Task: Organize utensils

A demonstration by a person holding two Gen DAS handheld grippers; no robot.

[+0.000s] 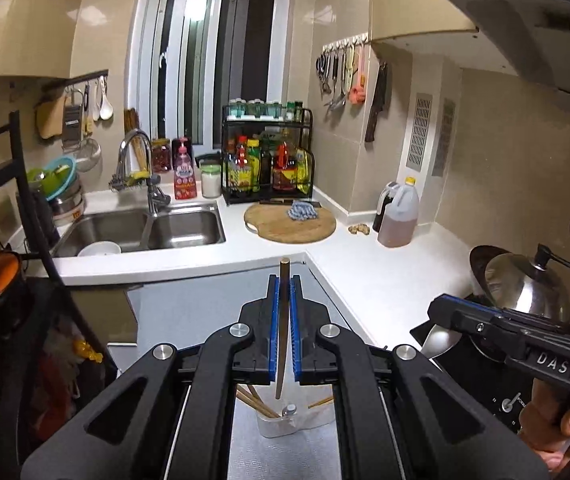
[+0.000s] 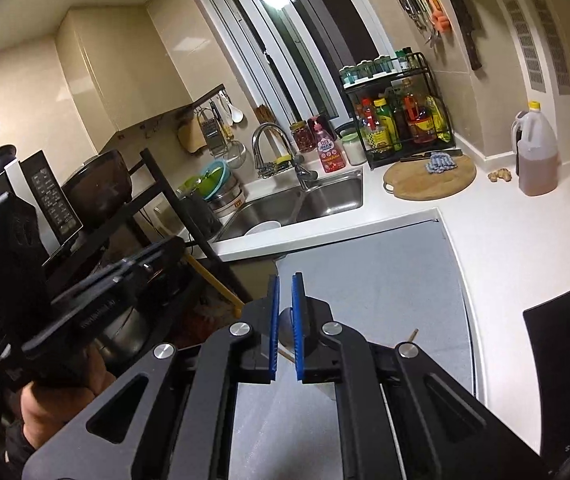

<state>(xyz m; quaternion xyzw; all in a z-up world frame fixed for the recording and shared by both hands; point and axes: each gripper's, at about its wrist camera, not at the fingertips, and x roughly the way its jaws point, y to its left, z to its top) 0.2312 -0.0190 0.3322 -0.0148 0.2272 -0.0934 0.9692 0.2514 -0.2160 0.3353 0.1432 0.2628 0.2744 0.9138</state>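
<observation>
Two grippers work over the grey mat (image 1: 213, 312): the left gripper (image 1: 284, 280) has its blue pads pinched tight on a single upright chopstick (image 1: 283, 320), whose lower tip hangs above a clear holder (image 1: 285, 424) that already has several chopsticks (image 1: 255, 402) in it. Further right, the right gripper (image 2: 285, 280) is nearly closed on a metal spoon (image 2: 285, 326), its bowl showing between the pads.

The white L-shaped surface (image 1: 385, 276) carries a sink (image 1: 141, 230) with a tap (image 1: 137, 168), a soap bottle (image 1: 184, 174), a jar (image 1: 210, 180) and a rack (image 1: 269, 156) of bottles. A round board (image 1: 291, 224) with a blue cloth (image 1: 303, 210) lies near an oil jug (image 1: 399, 214) and ginger (image 1: 359, 230). A grey mat (image 1: 205, 308) holds a clear cup (image 1: 285, 420).
</observation>
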